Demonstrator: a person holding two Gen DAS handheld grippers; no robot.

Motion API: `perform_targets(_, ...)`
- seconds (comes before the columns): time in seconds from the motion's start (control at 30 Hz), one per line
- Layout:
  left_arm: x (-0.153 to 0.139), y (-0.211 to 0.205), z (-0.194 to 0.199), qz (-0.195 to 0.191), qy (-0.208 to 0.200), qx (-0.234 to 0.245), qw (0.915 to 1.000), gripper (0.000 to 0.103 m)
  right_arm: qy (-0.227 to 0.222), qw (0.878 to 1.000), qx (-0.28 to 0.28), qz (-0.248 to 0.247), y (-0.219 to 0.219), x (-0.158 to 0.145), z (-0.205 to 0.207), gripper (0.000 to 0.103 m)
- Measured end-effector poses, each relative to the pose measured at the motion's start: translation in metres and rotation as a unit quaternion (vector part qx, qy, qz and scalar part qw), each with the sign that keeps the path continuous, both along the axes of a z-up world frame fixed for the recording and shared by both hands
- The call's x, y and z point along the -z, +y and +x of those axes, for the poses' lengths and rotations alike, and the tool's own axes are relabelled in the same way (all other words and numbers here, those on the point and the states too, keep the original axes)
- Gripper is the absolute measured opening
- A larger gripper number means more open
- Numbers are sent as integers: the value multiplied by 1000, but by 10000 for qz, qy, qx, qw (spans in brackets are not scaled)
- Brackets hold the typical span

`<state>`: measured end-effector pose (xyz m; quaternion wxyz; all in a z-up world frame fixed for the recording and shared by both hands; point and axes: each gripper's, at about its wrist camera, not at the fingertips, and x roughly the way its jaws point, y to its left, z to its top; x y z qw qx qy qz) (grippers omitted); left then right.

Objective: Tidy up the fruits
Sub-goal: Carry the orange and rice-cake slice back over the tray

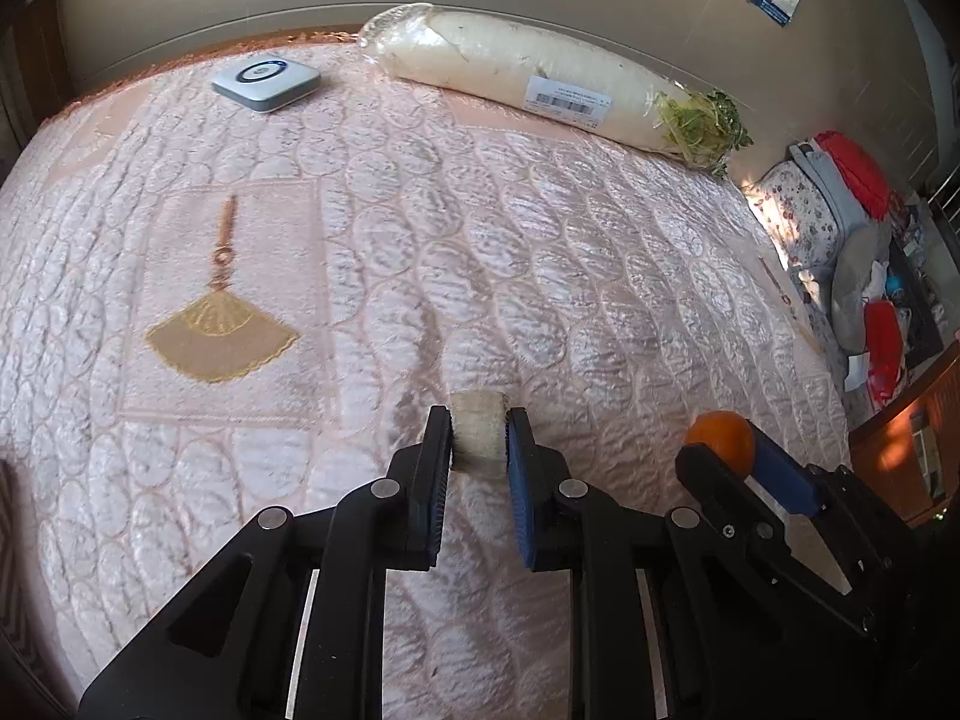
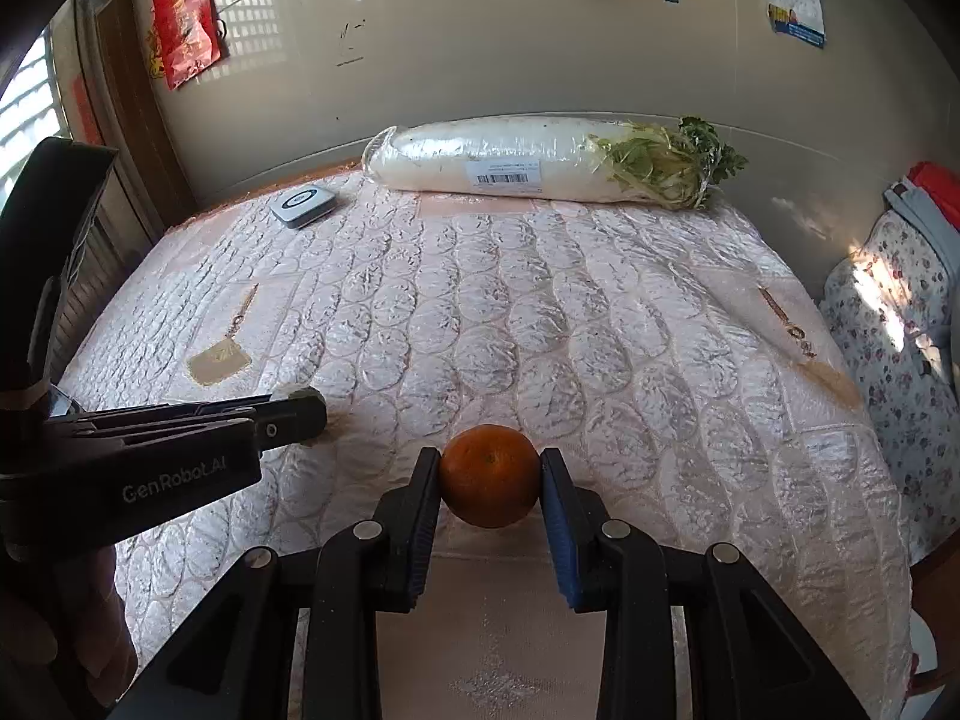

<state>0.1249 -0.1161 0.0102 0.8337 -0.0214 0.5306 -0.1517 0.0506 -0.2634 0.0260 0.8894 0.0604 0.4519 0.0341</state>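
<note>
Count on the pink quilted bedspread [image 2: 540,312]: one orange [image 2: 489,476], one pale cylindrical piece [image 1: 479,441], one long white radish [image 2: 498,162] in clear film, one small white-and-grey device [image 2: 303,205].

The right gripper [image 2: 490,480], at the lower centre of its own view, has its fingers pinching the orange from both sides, pads touching the peel. The orange sits low over the near edge of the bedspread; whether it rests on the cloth cannot be told. In the left wrist view the same orange [image 1: 720,441] shows at the lower right, half hidden behind the right gripper [image 1: 729,456].

The left gripper [image 1: 479,444], lower centre of its view, has its fingers closed on the pale piece, which is beige and rough-sided; what kind of produce it is cannot be made out. In the right wrist view the left gripper [image 2: 300,414] enters from the left edge, and the piece is almost wholly hidden by its tip.

The radish [image 1: 540,81] lies along the far edge against the wall, green leaves to the right, a barcode label on its film; the print is illegible. The device [image 1: 266,82] lies at the upper left, well apart from the radish.

At the right edge, bundled floral and red cloth [image 1: 840,198] is cut off by the frame.
</note>
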Motion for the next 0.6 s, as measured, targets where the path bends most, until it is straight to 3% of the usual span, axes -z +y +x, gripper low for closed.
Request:
perform_targets(0.27, -17, 44, -36, 101, -257, -331, 9991, 17, -115, 9995, -237, 157, 29, -9, -23, 32)
perform_targets(0.6, -24, 114, -94, 380, -576, -802, 9944, 17, -173, 9950, -948, 264, 100, -14, -55, 32)
